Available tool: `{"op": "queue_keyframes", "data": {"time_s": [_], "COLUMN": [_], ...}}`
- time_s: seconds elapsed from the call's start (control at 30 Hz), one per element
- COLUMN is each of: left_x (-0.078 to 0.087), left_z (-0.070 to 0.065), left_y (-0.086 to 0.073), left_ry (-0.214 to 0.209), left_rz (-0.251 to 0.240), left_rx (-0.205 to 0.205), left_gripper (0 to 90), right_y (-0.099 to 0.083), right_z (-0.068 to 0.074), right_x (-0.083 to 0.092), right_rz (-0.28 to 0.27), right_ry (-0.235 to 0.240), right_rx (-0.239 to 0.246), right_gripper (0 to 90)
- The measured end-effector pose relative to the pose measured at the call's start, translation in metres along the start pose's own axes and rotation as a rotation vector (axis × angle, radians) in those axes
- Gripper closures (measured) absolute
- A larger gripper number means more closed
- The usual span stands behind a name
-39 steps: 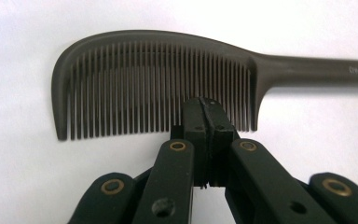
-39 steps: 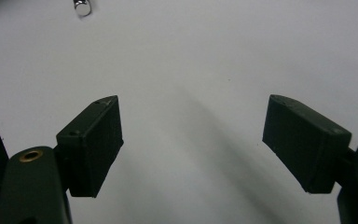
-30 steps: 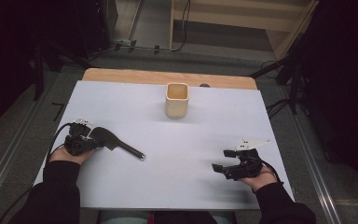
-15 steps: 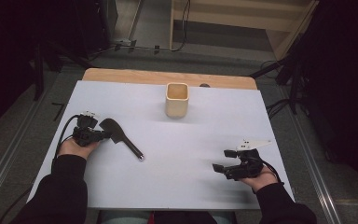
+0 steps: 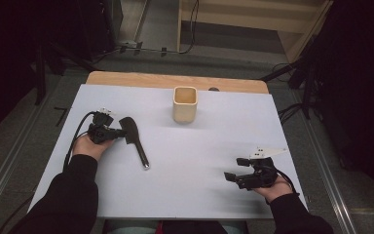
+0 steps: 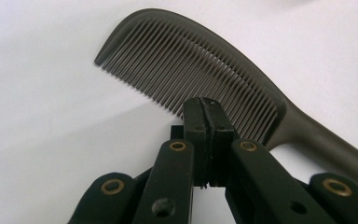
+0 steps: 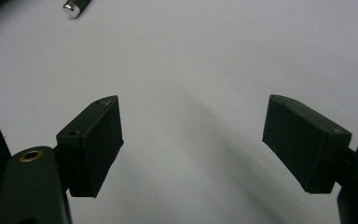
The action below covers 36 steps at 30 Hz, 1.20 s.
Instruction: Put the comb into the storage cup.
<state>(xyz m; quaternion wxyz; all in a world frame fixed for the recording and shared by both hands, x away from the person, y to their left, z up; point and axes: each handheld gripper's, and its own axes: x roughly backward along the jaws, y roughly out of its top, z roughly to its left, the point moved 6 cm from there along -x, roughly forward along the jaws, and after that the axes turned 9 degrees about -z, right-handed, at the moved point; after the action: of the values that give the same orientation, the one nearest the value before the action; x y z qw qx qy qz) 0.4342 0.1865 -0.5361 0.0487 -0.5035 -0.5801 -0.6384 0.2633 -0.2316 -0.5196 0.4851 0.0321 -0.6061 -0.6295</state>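
Observation:
A dark comb lies on the white table cover at the left, its metal-tipped handle pointing toward the near right. My left gripper meets the comb's toothed head from the left. In the left gripper view the comb has its teeth facing me, and my left gripper is shut, its tips pinching the comb's toothed edge near the handle. My right gripper rests at the near right, and in its own view my right gripper stands wide open over bare cover. The comb's handle tip shows far off.
A tan square cup stands upright at the back middle of the table. A wooden table edge runs behind the white cover. Cables trail from the left gripper. Dark floor and furniture lie beyond.
My left gripper has moved away from me and slightly right, swinging the comb's head with it while the handle tip stayed nearly in place. The right gripper has not moved.

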Motion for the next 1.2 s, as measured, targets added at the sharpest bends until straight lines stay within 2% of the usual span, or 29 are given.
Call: {"op": "queue_keyframes", "data": {"time_s": [0.17, 0.33, 0.57, 0.7, 0.73, 0.77, 0.83, 0.93, 1.03, 1.1, 1.13, 1.2], "left_x": [-0.011, -0.024, -0.033, -0.033, -0.033, -0.031, -0.026, -0.019, -0.011, -0.005, -0.003, 0.003], "left_z": [-0.007, -0.020, -0.032, -0.031, -0.029, -0.028, -0.026, -0.027, -0.028, -0.030, -0.031, -0.033], "left_y": [0.008, 0.017, 0.022, 0.023, 0.023, 0.024, 0.028, 0.031, 0.034, 0.036, 0.037, 0.039], "left_ry": [-0.024, -0.055, -0.078, -0.077, -0.077, -0.076, -0.096, -0.104, -0.115, -0.126, -0.129, -0.143], "left_rz": [0.008, 0.009, 0.015, 0.008, 0.005, -0.008, -0.025, -0.048, -0.059, -0.068, -0.074, -0.088], "left_rx": [-0.029, -0.062, -0.091, -0.080, -0.073, -0.057, -0.031, -0.025, -0.017, -0.004, -0.001, -0.007], "left_gripper": [90.0, 90.0, 90.0, 89.8, 88.3, 82.8, 82.5, 73.7, 68.9, 63.0, 56.5, 54.2], "right_y": [-0.003, -0.005, -0.009, -0.011, -0.011, -0.012, -0.012, -0.011, -0.011, -0.011, -0.011, -0.011], "right_z": [-0.001, -0.001, -0.002, -0.002, -0.002, -0.002, -0.002, -0.003, -0.002, -0.002, -0.002, -0.002], "right_x": [0.003, 0.006, 0.010, 0.012, 0.013, 0.014, 0.014, 0.014, 0.014, 0.014, 0.014, 0.014], "right_rz": [0.000, 0.001, 0.003, 0.001, 0.002, -0.001, -0.002, -0.004, 0.000, 0.002, 0.000, -0.001], "right_ry": [-0.008, -0.015, -0.026, -0.033, -0.034, -0.034, -0.036, -0.035, -0.033, -0.034, -0.034, -0.035], "right_rx": [-0.007, -0.013, -0.022, -0.023, -0.027, -0.030, -0.031, -0.034, -0.033, -0.030, -0.032, -0.033], "right_gripper": [18.0, 18.0, 18.0, 18.0, 18.0, 18.0, 18.0, 18.0, 18.0, 18.0, 18.0, 18.0]}}
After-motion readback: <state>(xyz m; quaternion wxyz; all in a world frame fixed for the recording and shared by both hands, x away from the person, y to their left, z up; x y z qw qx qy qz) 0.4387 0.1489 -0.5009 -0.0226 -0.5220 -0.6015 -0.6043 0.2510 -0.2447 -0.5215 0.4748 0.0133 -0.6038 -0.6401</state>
